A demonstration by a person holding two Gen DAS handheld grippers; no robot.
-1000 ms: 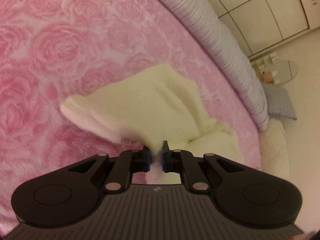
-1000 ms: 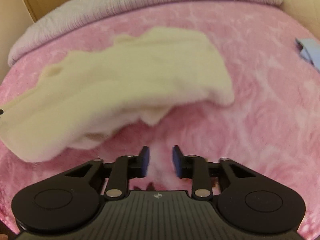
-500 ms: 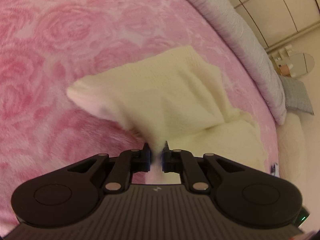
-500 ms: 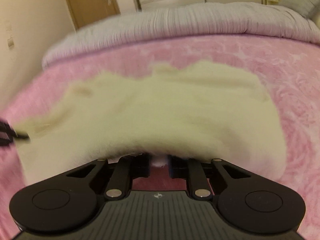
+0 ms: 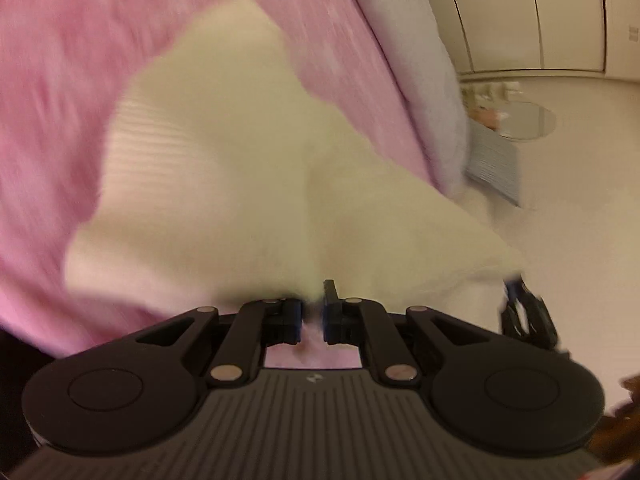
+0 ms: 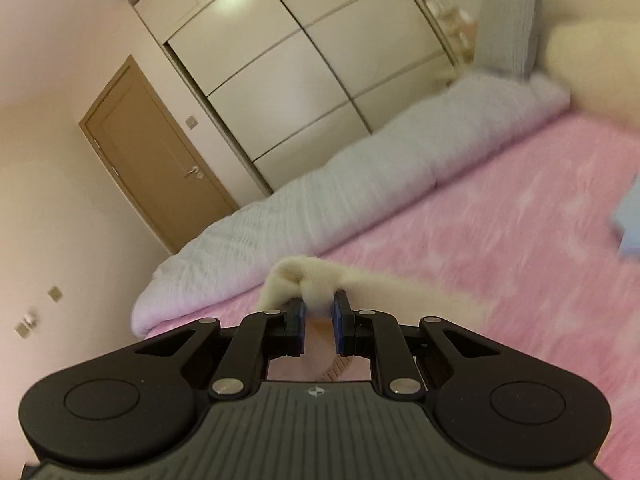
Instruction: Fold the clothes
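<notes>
On the bed: a cream knitted garment [image 5: 224,184] lies across a pink rose-patterned blanket [image 5: 60,80], one part lifted toward the left camera and blurred by motion.
Left gripper [image 5: 312,308]: jaws drawn almost together, with a fold of the cream garment pinched between them at its near edge.
Right gripper [image 6: 319,312]: jaws narrowed on a bunched ridge of the same cream garment [image 6: 308,280], which humps up above the blue pads [image 6: 339,320] and trails off to the right over the blanket [image 6: 500,248].
Right gripper seen from the left view: a dark shape at the garment's right edge [image 5: 528,312], probably that gripper, though too blurred to be sure.
Bedding: a grey ribbed duvet [image 6: 320,208] runs along the far side of the pink blanket; a grey pillow [image 6: 508,36] stands at its far end.
Room: a brown door [image 6: 160,152] and pale wardrobe panels [image 6: 304,64] behind the bed.
Writing: only a small emblem on each gripper body, with no legible words.
</notes>
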